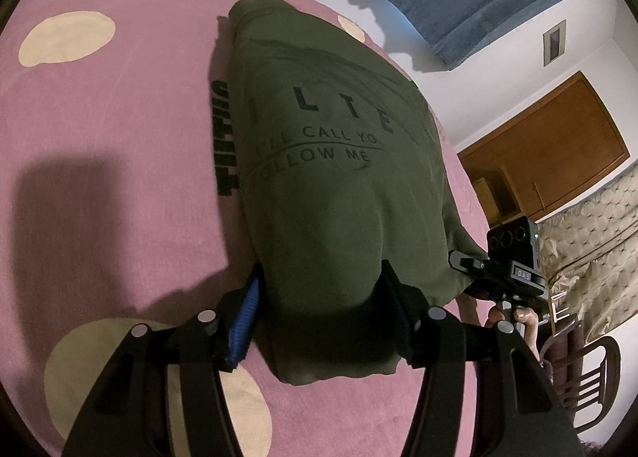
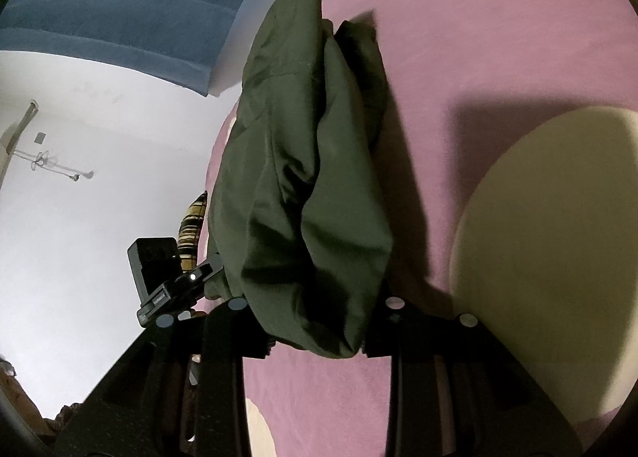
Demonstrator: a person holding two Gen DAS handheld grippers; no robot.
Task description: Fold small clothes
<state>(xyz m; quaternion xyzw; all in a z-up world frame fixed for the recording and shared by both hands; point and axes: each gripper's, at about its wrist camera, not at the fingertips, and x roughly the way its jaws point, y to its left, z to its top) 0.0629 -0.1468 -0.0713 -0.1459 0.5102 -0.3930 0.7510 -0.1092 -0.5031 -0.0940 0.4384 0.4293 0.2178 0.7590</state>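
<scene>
A: What's under you?

B: A pink bedspread point(image 1: 119, 138) with cream dots fills the frame, and your green shirt point(image 1: 331, 162) lies on it from the centre out toward twelve o'clock, print side up, sides already tucked under.

A: Do you have it?

B: Your left gripper point(image 1: 319, 313) is partly closed round the near hem, fabric bulging between the fingers. Your right gripper point(image 2: 319, 321) pinches the hem's other corner the same way; in the left view it sits at four o'clock.

A: How do you make this fold clean?

B: I'd judge it the bottom-to-collar fold. Lift both corners level, keep the hem taut between them, carry it toward twelve o'clock, and lay it square on the collar edge before letting go. Uneven height will likely skew the crease.
</scene>
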